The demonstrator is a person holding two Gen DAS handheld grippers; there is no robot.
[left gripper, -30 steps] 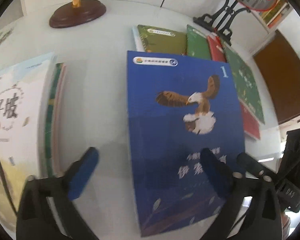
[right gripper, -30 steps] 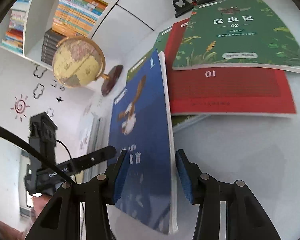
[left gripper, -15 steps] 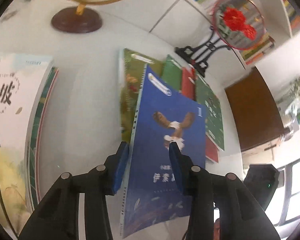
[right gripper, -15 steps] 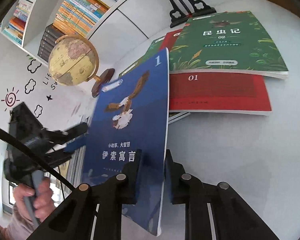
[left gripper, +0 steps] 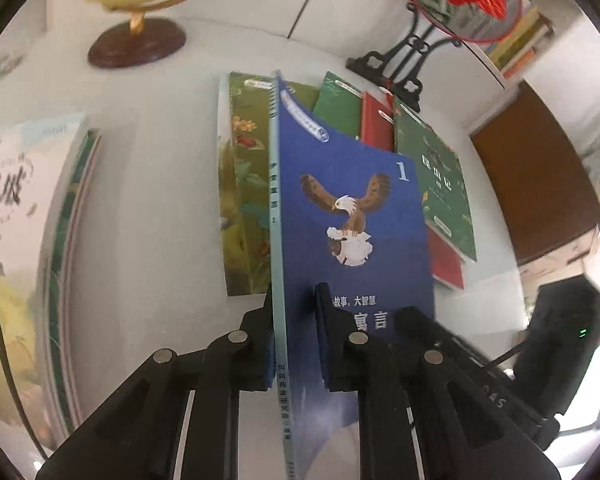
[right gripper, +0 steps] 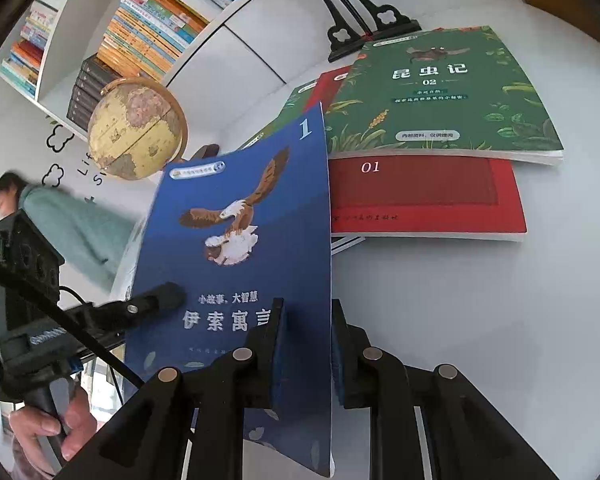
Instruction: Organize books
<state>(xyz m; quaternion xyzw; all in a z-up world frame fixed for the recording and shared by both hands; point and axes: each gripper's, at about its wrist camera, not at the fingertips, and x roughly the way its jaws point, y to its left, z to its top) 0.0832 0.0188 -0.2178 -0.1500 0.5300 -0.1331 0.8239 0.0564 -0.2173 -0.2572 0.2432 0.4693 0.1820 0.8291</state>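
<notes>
**Blue book gripped at two edges above a white table**

White tabletop (right gripper: 440, 300) with a bookshelf wall behind fills both wrist views.

Left gripper (left gripper: 296, 344): its jaws are clamped on the spine edge of a thin blue paperback (left gripper: 352, 240), one pad on either side. Right gripper (right gripper: 306, 344): its jaws pinch the opposite, page-side edge of the same book near its lower corner. The book stands tilted up off the table between them, its eagle cover facing the right gripper's camera.

Judging by its slim spine and slightly bowed cover, the book is light and flexible, with a glossy cover that may slip; a hold near the spine looks firmest.

Just beyond the book, past both grippers' fingertips, a green book (right gripper: 440, 92) lies on a red one (right gripper: 420, 196), with more beneath. Left of the left gripper sits another stack (left gripper: 24, 216). Farther off stand a globe (right gripper: 134, 128) and a black ornament stand (left gripper: 396, 64).
</notes>
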